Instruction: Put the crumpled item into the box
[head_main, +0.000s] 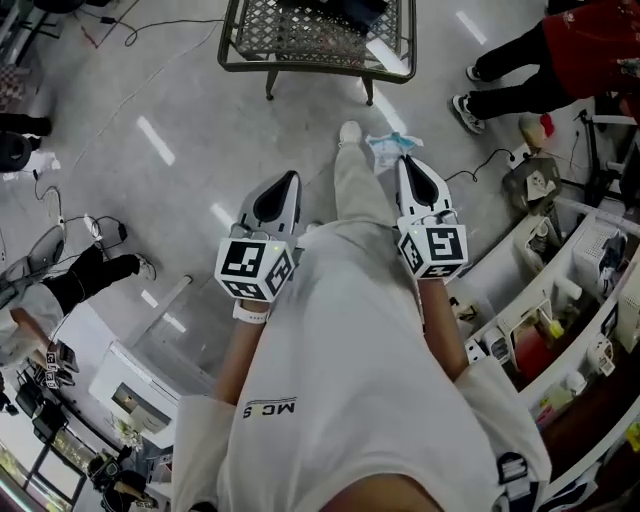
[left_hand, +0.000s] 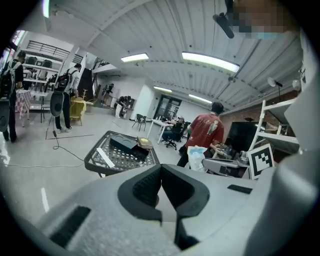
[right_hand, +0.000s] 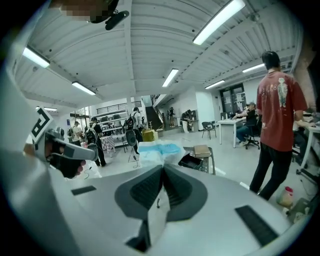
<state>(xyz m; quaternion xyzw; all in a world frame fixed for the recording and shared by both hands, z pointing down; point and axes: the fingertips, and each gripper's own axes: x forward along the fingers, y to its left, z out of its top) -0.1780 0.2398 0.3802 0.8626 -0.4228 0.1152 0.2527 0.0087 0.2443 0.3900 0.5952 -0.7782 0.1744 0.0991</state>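
Note:
A crumpled white and blue item (head_main: 391, 147) sticks out from the tip of my right gripper (head_main: 403, 162), which is shut on it. In the right gripper view the item (right_hand: 159, 151) bulges just past the closed jaws of the right gripper (right_hand: 163, 168). My left gripper (head_main: 290, 180) is held level beside it, shut with nothing in it. Ahead stands a metal mesh table (head_main: 316, 38). In the left gripper view a dark open box (left_hand: 127, 145) lies on that table (left_hand: 102, 162), well beyond the left gripper (left_hand: 161, 168). The crumpled item (left_hand: 196, 156) shows there too.
I stand on a grey floor (head_main: 180, 150) with cables lying on it. A person in a red shirt (right_hand: 275, 115) stands at the right by cluttered white shelves (head_main: 560, 300). More people and shelving are at the far left. A small tan box (left_hand: 145, 143) rests on the table.

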